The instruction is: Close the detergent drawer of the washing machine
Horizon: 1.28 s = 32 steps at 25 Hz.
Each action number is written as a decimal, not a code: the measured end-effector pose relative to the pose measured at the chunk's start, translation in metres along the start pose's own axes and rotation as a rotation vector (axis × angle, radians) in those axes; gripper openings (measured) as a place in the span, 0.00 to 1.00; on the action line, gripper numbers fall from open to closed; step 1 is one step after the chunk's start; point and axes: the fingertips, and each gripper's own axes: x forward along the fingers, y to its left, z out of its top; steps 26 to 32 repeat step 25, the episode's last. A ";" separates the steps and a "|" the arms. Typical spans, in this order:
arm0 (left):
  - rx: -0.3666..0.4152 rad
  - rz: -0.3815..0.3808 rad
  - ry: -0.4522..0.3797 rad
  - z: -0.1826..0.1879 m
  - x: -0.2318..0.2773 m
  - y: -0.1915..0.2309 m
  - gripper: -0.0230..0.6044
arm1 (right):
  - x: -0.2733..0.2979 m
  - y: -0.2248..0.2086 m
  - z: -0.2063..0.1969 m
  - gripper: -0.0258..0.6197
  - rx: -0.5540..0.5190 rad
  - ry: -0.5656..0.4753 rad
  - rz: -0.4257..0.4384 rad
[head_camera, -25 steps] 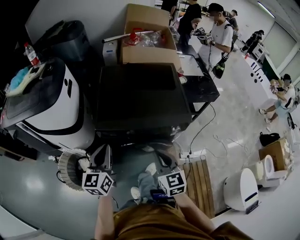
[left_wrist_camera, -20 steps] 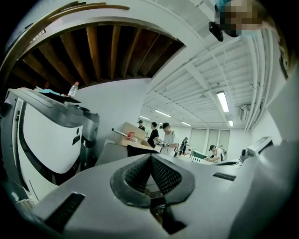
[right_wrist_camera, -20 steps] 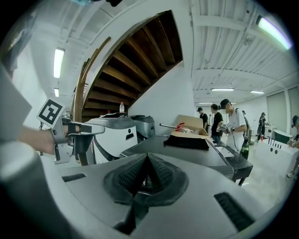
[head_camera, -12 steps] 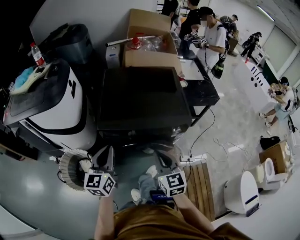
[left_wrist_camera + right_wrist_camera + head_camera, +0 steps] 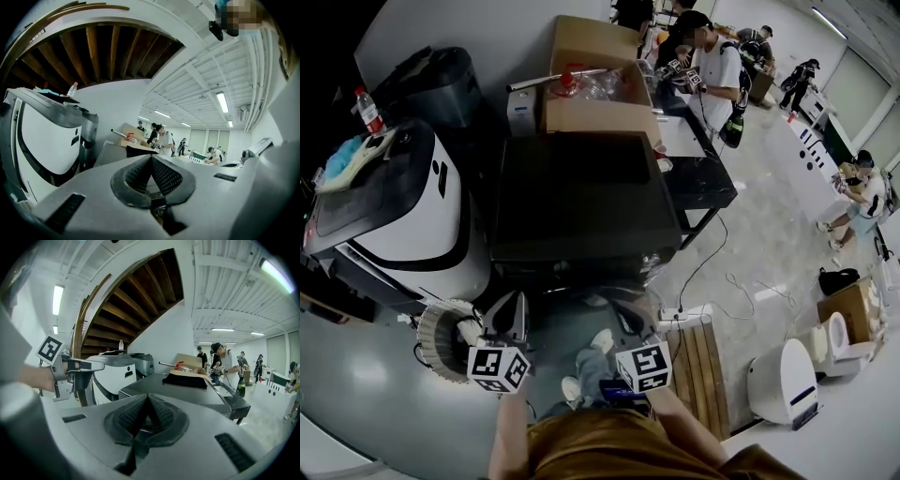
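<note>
The dark-topped washing machine (image 5: 581,187) stands right in front of me, also in the right gripper view (image 5: 187,390). Its front face (image 5: 581,274) is in shadow, and I cannot make out the detergent drawer. My left gripper (image 5: 510,298) and right gripper (image 5: 621,300) hang side by side just short of that front, close to my body. Both are shut with nothing between the pads (image 5: 161,176) (image 5: 161,416). The left gripper also shows at the left of the right gripper view (image 5: 61,369), held in a hand.
A white machine (image 5: 403,216) stands to the left, a ribbed hose coil (image 5: 441,337) at its foot. Behind are a cardboard box (image 5: 595,84) and black table (image 5: 703,178). Right: power strip with cables (image 5: 684,311), wooden pallet (image 5: 698,361), white round unit (image 5: 783,380). People stand at the back.
Both grippers stay where they were. The head view has shifted slightly, and the people at the back have moved a little.
</note>
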 end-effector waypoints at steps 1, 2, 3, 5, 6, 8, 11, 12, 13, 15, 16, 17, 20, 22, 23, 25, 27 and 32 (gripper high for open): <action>0.000 0.000 0.002 -0.001 0.001 0.000 0.07 | 0.000 -0.001 -0.001 0.06 0.000 0.001 0.002; 0.000 0.000 0.004 -0.001 0.002 0.000 0.07 | 0.000 -0.001 -0.001 0.06 0.001 0.002 0.002; 0.000 0.000 0.004 -0.002 0.003 0.000 0.07 | 0.001 -0.002 -0.002 0.06 0.001 0.002 0.002; -0.003 0.001 0.004 -0.002 0.005 0.000 0.07 | 0.001 -0.005 -0.003 0.06 0.001 0.001 -0.001; -0.005 0.002 0.005 -0.003 0.006 0.001 0.07 | 0.002 -0.006 -0.004 0.06 0.002 0.003 -0.003; -0.008 0.004 0.006 -0.004 0.007 0.002 0.07 | 0.002 -0.007 -0.005 0.06 0.005 0.009 -0.005; -0.008 0.006 0.011 -0.006 0.008 0.003 0.07 | 0.003 -0.009 -0.006 0.06 0.011 0.009 -0.007; -0.008 0.006 0.012 -0.006 0.009 0.003 0.07 | 0.003 -0.010 -0.006 0.06 0.013 0.009 -0.007; -0.009 0.007 0.014 -0.007 0.010 0.003 0.07 | 0.004 -0.011 -0.006 0.06 0.013 0.010 -0.007; -0.012 0.008 0.016 -0.007 0.011 0.003 0.07 | 0.004 -0.013 -0.006 0.06 0.013 0.013 -0.008; -0.012 0.008 0.017 -0.008 0.012 0.003 0.07 | 0.004 -0.013 -0.007 0.06 0.014 0.014 -0.008; -0.012 0.008 0.018 -0.008 0.012 0.003 0.07 | 0.004 -0.014 -0.007 0.06 0.016 0.014 -0.008; -0.013 0.009 0.021 -0.009 0.014 0.003 0.07 | 0.004 -0.016 -0.007 0.06 0.030 0.012 -0.010; -0.011 0.010 0.023 -0.010 0.015 0.004 0.07 | 0.006 -0.017 -0.007 0.06 0.033 0.011 -0.012; -0.010 0.009 0.024 -0.011 0.015 0.004 0.07 | 0.007 -0.018 -0.007 0.06 0.033 0.011 -0.013; -0.008 0.009 0.027 -0.012 0.017 0.004 0.07 | 0.008 -0.018 -0.008 0.06 0.032 0.012 -0.013; -0.008 0.009 0.027 -0.012 0.017 0.004 0.07 | 0.008 -0.018 -0.008 0.06 0.032 0.012 -0.013; -0.008 0.009 0.027 -0.012 0.017 0.004 0.07 | 0.008 -0.018 -0.008 0.06 0.032 0.012 -0.013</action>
